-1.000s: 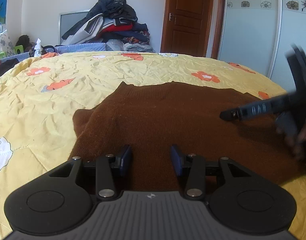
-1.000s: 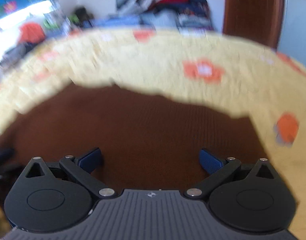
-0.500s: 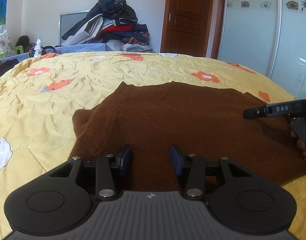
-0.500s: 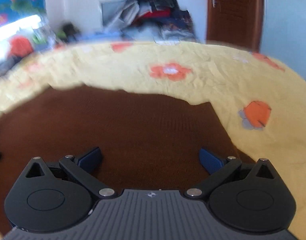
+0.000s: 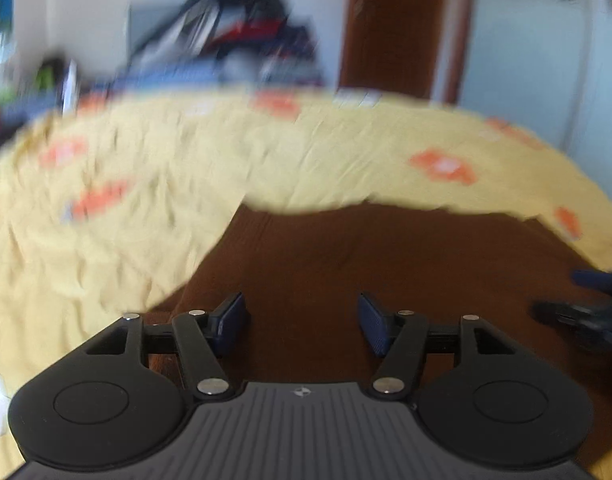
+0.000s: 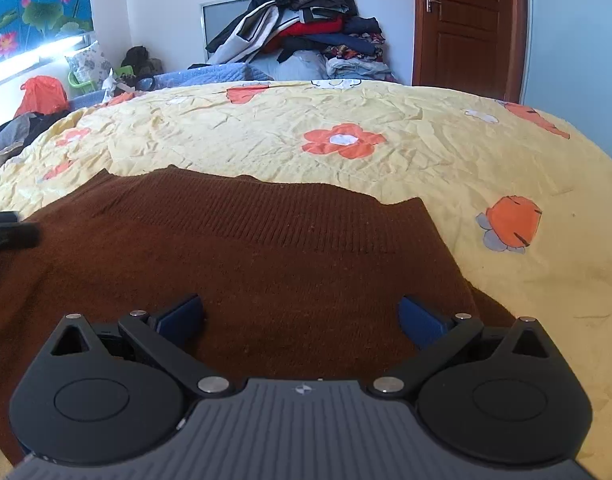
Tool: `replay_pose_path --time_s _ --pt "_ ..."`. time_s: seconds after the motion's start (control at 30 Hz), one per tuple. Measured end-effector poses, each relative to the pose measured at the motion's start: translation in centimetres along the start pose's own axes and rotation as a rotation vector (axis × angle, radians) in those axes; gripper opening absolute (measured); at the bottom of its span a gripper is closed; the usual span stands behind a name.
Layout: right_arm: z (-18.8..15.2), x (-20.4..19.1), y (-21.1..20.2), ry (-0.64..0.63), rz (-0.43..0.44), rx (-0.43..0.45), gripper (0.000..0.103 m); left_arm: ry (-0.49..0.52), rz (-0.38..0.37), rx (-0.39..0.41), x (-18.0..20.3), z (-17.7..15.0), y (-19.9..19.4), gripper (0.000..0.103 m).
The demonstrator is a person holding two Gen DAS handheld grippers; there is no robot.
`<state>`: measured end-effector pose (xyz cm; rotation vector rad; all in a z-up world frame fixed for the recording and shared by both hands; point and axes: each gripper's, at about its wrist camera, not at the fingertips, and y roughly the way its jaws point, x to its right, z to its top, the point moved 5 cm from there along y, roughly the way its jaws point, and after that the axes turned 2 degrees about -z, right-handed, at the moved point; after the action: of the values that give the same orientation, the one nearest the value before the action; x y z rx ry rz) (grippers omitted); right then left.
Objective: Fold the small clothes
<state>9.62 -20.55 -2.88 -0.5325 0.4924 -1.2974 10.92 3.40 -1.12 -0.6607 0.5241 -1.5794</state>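
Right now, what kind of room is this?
Most likely a bedroom. A brown sweater lies on a bed with a yellow flowered cover, a heap of clothes is piled behind it, and there is a wooden door.

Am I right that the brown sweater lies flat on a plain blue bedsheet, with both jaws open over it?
Not quite: the brown sweater lies on a yellow bedsheet with orange flowers, not plain blue, as the right wrist view shows. Both jaws do stand open above it.
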Motion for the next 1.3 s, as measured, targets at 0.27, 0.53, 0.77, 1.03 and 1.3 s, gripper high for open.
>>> replay_pose_path --time_s 0.27,0.53,0.77,1.03,1.3 --pt "0.3 0.5 -0.4 0.04 0.028 -0.003 0.103 0.046 0.067 0.066 -0.8 0.2 0.2 0.07" --pt "5.8 1.6 2.3 0.107 0.029 -0.007 0.103 0.119 0.033 0.014 1.3 3.2 5.1 0.074" --pt "4.0 1.6 4.7 0.025 -0.016 -0.018 0.103 0.062 -0.001 0.034 -0.3 3.1 5.7 0.087" --pt "3.9 2.2 4.6 0.053 -0.004 -0.002 0.103 -0.216 -0.024 0.2 -3.8 -2.5 -4.8 0.088" --pt "4.0 2.9 4.3 0.112 0.034 0.022 0.103 -0.561 -0.085 0.168 -7.2 -11.9 -12.5 0.088"
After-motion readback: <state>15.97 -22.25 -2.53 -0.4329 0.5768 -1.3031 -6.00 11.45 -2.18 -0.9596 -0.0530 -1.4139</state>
